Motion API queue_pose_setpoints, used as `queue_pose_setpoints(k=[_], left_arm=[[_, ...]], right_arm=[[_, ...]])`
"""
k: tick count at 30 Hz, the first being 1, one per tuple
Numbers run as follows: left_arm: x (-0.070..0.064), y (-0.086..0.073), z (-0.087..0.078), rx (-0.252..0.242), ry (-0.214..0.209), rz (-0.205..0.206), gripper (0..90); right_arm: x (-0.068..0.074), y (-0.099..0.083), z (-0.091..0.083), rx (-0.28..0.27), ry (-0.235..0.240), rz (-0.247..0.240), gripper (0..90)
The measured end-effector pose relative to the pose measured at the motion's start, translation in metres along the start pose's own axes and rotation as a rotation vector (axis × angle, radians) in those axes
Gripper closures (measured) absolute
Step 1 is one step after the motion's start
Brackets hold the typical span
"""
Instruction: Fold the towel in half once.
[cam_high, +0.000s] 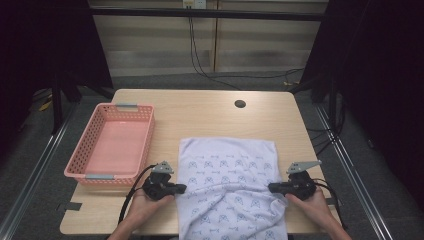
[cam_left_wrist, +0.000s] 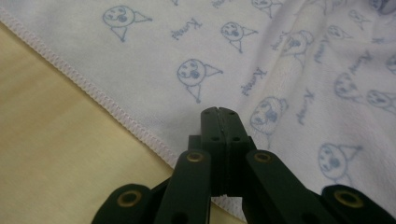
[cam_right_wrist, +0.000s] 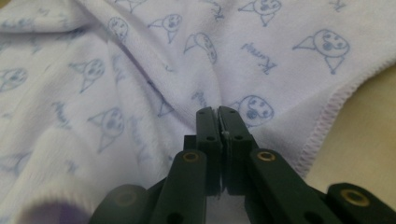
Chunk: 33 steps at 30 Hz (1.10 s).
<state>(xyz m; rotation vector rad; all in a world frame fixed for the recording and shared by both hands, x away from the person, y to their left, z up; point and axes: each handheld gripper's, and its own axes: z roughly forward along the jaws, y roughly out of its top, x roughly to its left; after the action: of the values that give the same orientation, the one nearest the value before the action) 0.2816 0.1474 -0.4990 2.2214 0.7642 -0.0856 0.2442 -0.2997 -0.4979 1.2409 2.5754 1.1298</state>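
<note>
Your towel (cam_high: 227, 172) is lying on the bench (cam_high: 200, 110), white with blue printed faces and a stitched hem, flat at the far end, rumpling near you.

Surface: we are viewing a light wooden table (cam_high: 210, 112) | lying on it: pink basket (cam_high: 111, 145) at left, printed white cloth (cam_high: 227, 175) at centre-front

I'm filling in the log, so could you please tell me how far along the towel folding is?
Early stage. Done: the towel lies spread on the table, near edge over the front. In hand: the left tongs and right tongs are shut at its side edges, cloth wrinkling between them. Left: no fold shows yet, and the pink basket holds nothing.
</note>
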Motion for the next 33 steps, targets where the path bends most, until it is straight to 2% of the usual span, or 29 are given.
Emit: queue_pose_setpoints(k=[1,2,4,5,6,7,8,9,11,13,14,15,16,17,18,19,20,22,23,24,25,26,27,28,30,31,33], left_arm=[[0.0,0.0,0.0,0.0,0.0,0.0,90.0],[-0.006,-0.003,-0.002,0.009,-0.006,0.011,90.0],[-0.013,-0.008,-0.004,0.013,-0.023,0.007,90.0],[-0.019,-0.012,-0.006,0.026,-0.014,0.01,90.0],[-0.019,-0.012,-0.006,0.026,-0.014,0.01,90.0],[-0.023,-0.014,-0.008,0.044,-0.044,0.024,90.0],[-0.03,-0.017,-0.01,0.061,-0.051,0.029,89.9],[-0.03,-0.017,-0.01,0.061,-0.051,0.029,89.8],[-0.034,-0.02,-0.013,0.079,-0.069,0.039,88.9],[-0.035,-0.019,-0.013,0.07,-0.069,0.034,82.9],[-0.033,-0.016,-0.012,0.057,-0.056,0.032,77.6],[-0.033,-0.016,-0.012,0.057,-0.056,0.032,75.6],[-0.03,-0.012,-0.012,0.037,-0.042,0.026,73.3],[-0.029,-0.008,-0.012,0.031,-0.045,0.025,73.3],[-0.023,0.001,-0.013,-0.005,-0.03,0.024,70.4],[-0.023,0.001,-0.013,-0.005,-0.03,0.024,70.0],[-0.019,0.007,-0.013,-0.024,-0.025,0.027,70.0],[-0.009,0.017,-0.011,-0.061,-0.024,0.003,68.4],[-0.001,0.026,-0.008,-0.085,-0.024,-0.024,68.2],[-0.001,0.026,-0.008,-0.085,-0.024,-0.024,67.3],[0.004,0.032,-0.006,-0.099,-0.011,-0.025,67.3],[0.011,0.039,-0.005,-0.14,-0.009,-0.026,67.1],[0.011,0.039,-0.005,-0.14,-0.009,-0.026,66.9],[0.015,0.043,-0.004,-0.157,0.005,-0.04,66.9],[0.021,0.046,-0.002,-0.164,0.042,-0.058,66.0],[0.027,0.046,0.0,-0.174,0.043,-0.078,65.8],[0.033,0.045,0.003,-0.153,0.088,-0.08,63.7]], right_arm=[[0.0,0.0,0.0,0.0,0.0,0.0,87.7],[0.003,-0.002,-0.002,0.002,0.003,-0.002,87.7],[0.01,-0.009,-0.007,0.026,0.017,-0.012,87.8],[0.017,-0.013,-0.011,0.045,0.03,-0.019,87.8],[0.017,-0.013,-0.011,0.045,0.03,-0.019,87.8],[0.02,-0.016,-0.013,0.049,0.03,-0.021,87.8],[0.029,-0.019,-0.016,0.081,0.059,-0.03,87.8],[0.029,-0.019,-0.016,0.081,0.059,-0.03,87.8],[0.038,-0.022,-0.019,0.122,0.07,-0.053,87.7],[0.041,-0.023,-0.02,0.125,0.062,-0.049,87.5],[0.04,-0.024,-0.021,0.111,0.07,-0.044,80.9],[0.04,-0.024,-0.021,0.111,0.07,-0.044,80.9],[0.03,-0.019,-0.025,0.036,0.05,-0.027,76.0],[0.03,-0.019,-0.025,0.036,0.05,-0.027,76.0],[0.02,-0.011,-0.028,-0.027,0.014,-0.007,70.3],[0.013,-0.004,-0.03,-0.059,-0.003,0.001,69.4],[0.013,-0.004,-0.03,-0.059,-0.003,0.001,69.4],[0.0,0.009,-0.031,-0.124,-0.064,-0.008,65.8],[-0.016,0.023,-0.027,-0.138,-0.076,0.012,62.1],[-0.016,0.023,-0.027,-0.138,-0.076,0.012,62.1],[-0.021,0.028,-0.025,-0.137,-0.092,0.012,59.5],[-0.039,0.041,-0.015,-0.142,-0.138,0.024,53.3],[-0.039,0.041,-0.015,-0.142,-0.138,0.024,53.3],[-0.047,0.045,-0.01,-0.143,-0.155,0.031,52.4],[-0.063,0.05,-0.001,-0.139,-0.161,0.053,48.9],[-0.068,0.052,0.004,-0.13,-0.179,0.06,48.3],[-0.074,0.053,0.013,-0.102,-0.196,0.07,45.4]])
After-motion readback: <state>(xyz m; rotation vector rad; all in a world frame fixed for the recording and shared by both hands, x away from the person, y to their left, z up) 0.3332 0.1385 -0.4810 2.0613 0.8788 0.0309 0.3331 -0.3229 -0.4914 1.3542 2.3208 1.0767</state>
